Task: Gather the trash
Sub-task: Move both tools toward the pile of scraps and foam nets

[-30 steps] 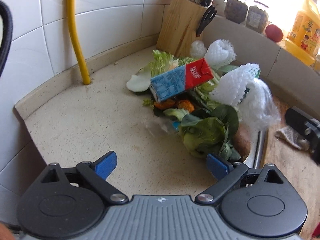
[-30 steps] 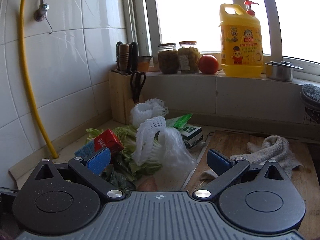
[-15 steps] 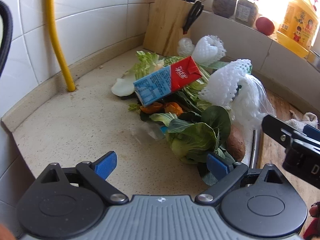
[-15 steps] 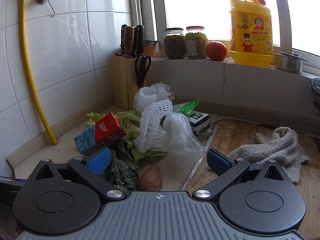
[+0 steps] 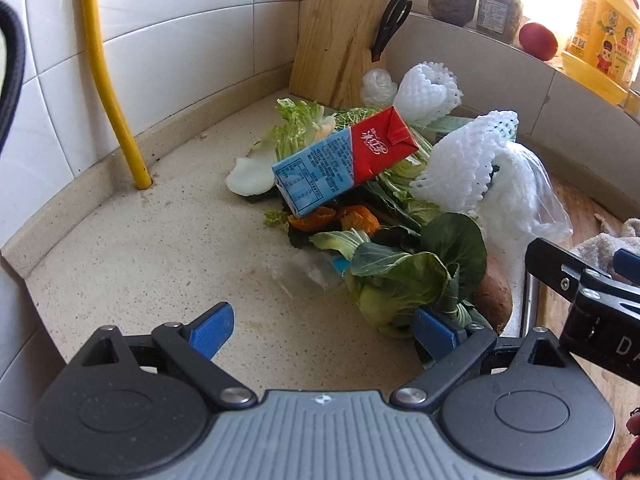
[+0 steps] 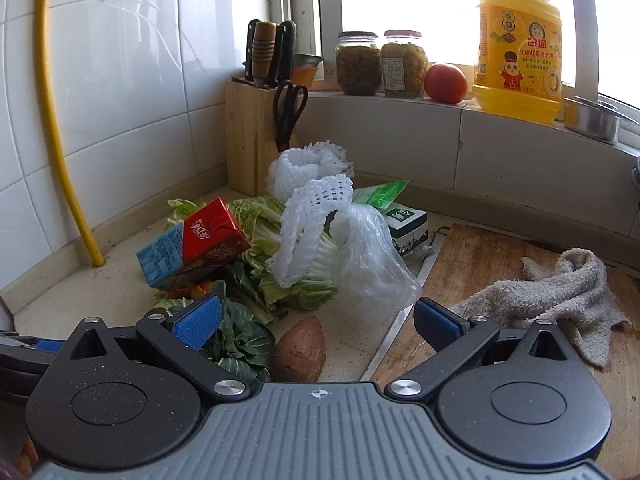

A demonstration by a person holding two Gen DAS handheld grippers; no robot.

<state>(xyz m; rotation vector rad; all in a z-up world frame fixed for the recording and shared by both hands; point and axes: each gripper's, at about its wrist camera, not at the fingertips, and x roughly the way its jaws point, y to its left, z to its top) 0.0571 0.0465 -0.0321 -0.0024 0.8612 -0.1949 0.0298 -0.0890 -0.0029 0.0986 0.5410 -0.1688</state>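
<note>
A heap of trash lies in the counter's corner: a red and blue drink carton (image 5: 344,162) (image 6: 192,240) resting on cabbage leaves (image 5: 300,128), orange peel (image 5: 336,218), white foam nets (image 5: 464,160) (image 6: 308,216), a clear plastic bag (image 6: 372,264), a green and white carton (image 6: 406,226), a bok choy (image 5: 404,276) and a sweet potato (image 6: 300,348). My left gripper (image 5: 322,330) hangs open just before the bok choy, holding nothing. My right gripper (image 6: 316,320) is open too, above the sweet potato and short of the bag. It shows at the right edge of the left wrist view (image 5: 580,288).
A wooden knife block (image 6: 256,136) with scissors stands in the corner. A yellow pipe (image 5: 108,80) runs down the tiled wall. Jars, a tomato (image 6: 445,83) and a yellow detergent bottle (image 6: 516,44) line the sill. A wooden cutting board (image 6: 476,264) with a rag (image 6: 560,288) lies right.
Both grippers have moved closer to the trash heap, which now looks larger. The right gripper has come further into the left wrist view. Both have stayed open.
</note>
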